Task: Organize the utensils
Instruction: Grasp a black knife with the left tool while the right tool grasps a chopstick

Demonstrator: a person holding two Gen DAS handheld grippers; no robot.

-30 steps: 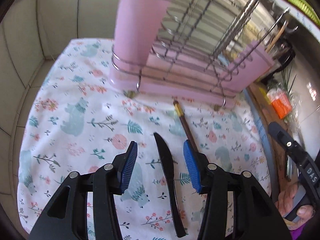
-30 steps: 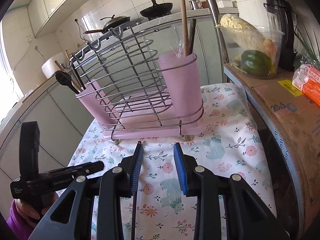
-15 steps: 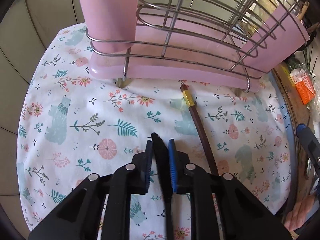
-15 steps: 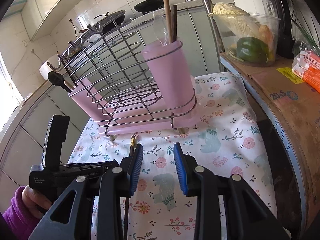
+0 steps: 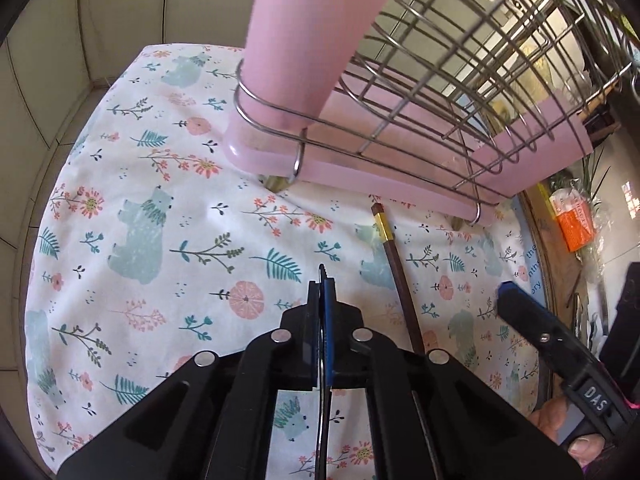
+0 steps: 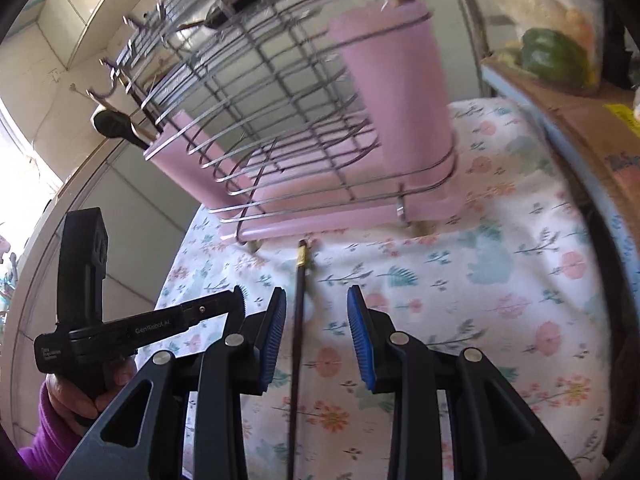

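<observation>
now left gripper [image 5: 322, 300] fingers clamped on the black knife [image 5: 323, 420], right gripper [image 6: 317, 322] fingers apart astride the chopstick [image 6: 298, 312]

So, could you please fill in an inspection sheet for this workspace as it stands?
Surface: floral cloth over the table.
Job's things: black knife clamped edge-up; brown chopstick lying loose; pink wire rack holding utensils.
Clutter: cardboard box, vegetable container.
Grippers: left gripper just closed on the knife; right gripper open, straddling the chopstick.
Cables: nothing seen.
Surroundings: tiled wall, cabinets.
</observation>
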